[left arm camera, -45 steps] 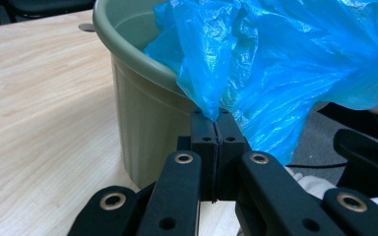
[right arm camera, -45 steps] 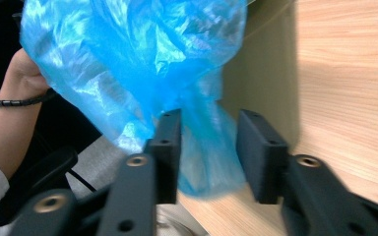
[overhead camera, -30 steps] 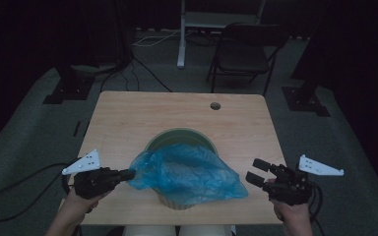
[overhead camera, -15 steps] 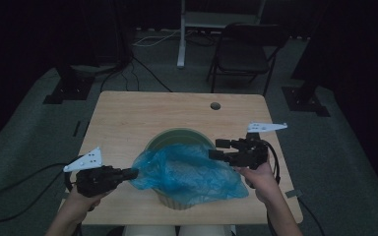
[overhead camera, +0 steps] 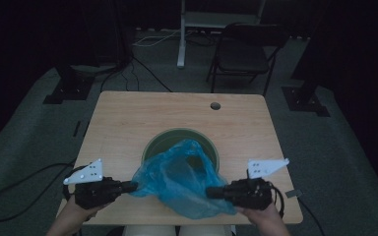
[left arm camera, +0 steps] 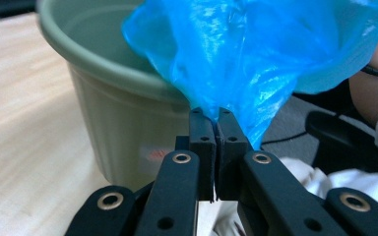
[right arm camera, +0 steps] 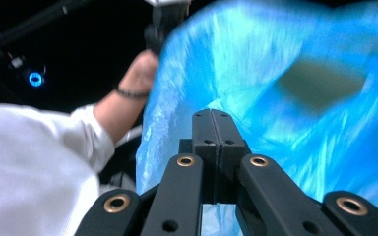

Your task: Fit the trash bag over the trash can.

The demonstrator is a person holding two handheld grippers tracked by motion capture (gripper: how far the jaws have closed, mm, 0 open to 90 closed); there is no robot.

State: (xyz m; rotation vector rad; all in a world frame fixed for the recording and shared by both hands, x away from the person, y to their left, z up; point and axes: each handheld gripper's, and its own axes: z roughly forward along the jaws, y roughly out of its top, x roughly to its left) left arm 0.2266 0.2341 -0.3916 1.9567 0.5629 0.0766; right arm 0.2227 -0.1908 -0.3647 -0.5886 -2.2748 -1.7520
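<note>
Blue plastic bag (overhead camera: 184,179) hangs spread over the near rim of the green pot (overhead camera: 163,142) on our bench (overhead camera: 128,123). Our left gripper (overhead camera: 130,186) pinches its left corner, jaws clamped together; our right gripper (overhead camera: 211,192) clamps its right edge likewise.

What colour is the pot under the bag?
Pale sage green ribbed plastic pot; clearest in the left gripper view.

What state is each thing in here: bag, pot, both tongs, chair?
Blue plastic bag: held at two sides, draped over the pot's near rim.
Green pot: upright on the table, partly covered.
Left tongs: shut on the bag.
Right tongs: jaws closed against the bag.
Folding chair: unfolded, unoccupied.
</note>
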